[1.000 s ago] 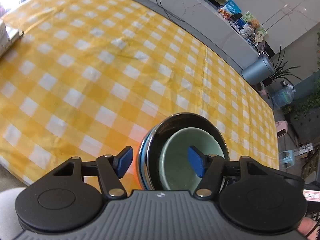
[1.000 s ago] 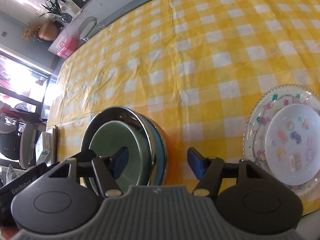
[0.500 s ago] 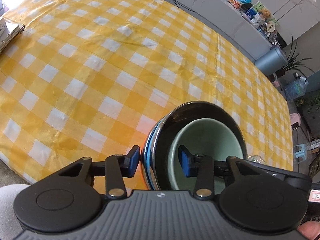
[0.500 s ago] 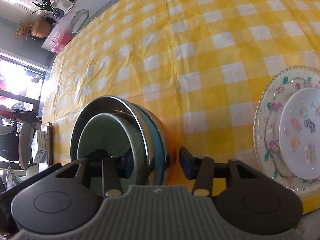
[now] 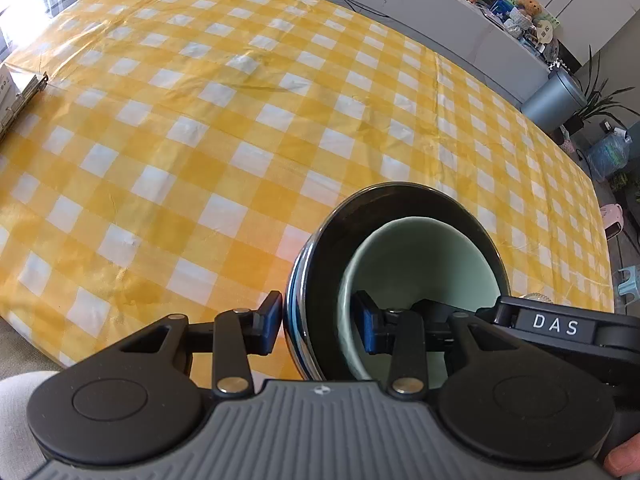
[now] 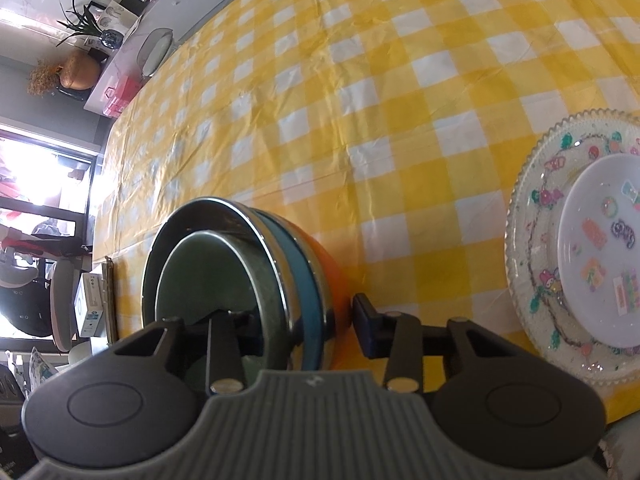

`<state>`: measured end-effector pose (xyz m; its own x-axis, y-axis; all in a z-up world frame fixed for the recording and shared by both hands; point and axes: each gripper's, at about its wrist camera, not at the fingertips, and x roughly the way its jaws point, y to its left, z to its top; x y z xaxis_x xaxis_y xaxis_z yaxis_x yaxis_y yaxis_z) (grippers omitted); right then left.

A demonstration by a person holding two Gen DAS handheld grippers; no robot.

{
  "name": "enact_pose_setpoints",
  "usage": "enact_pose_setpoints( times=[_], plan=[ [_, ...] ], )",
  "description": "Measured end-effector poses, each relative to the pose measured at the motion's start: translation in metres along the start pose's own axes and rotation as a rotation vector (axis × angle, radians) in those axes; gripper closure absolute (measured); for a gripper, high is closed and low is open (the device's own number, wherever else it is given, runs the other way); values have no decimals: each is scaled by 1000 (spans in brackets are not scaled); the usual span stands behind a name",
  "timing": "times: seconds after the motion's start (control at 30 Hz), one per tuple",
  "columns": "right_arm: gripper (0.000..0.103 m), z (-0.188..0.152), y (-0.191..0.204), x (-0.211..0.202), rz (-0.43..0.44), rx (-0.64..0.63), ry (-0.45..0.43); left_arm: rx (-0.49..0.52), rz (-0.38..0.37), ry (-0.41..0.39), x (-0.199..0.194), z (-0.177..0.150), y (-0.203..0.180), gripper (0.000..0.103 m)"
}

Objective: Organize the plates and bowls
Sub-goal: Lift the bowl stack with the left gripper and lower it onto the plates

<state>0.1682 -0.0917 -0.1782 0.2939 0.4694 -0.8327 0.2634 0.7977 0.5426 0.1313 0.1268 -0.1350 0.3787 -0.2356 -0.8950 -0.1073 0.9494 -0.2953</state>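
- A yellow-checked tabletop fills both wrist views, bare except at its near edge.
- A clear beaded plate with a smaller white plate stacked on it lies near that edge, well to the right of the bowls.
- The nested bowls sit at the near edge too: a steel bowl with a blue band and orange base, and a pale green bowl inside it.
- The left tongs have just been closing and now straddle the left wall of the stack, outer pad at the steel rim, inner pad inside the green bowl; the pads appear to press, so this reads as a clamp.
- The right tongs have likewise been closing over the right wall, one finger inside the green bowl; the outer pad still shows a sliver of gap.
- Risk: the polished steel is slick, so an uneven lift could tilt the stack, slide the green bowl, or tip everything off the edge.
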Motion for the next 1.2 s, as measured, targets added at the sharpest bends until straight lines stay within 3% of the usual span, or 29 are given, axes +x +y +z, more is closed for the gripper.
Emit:
enact_pose_setpoints(
  times=[0.33, 0.73, 1.2],
  plan=[
    [66, 0, -8, -22, 18, 9, -27, 32, -24, -32, -16, 1, -21, 59],
    [66, 0, -47, -100, 48, 55, -116, 157, -90, -83, -38, -12, -99, 59],
    [66, 0, -128, -172, -23, 100, -212, 231, -176, -16, -11, -45, -178, 59]
  ],
)
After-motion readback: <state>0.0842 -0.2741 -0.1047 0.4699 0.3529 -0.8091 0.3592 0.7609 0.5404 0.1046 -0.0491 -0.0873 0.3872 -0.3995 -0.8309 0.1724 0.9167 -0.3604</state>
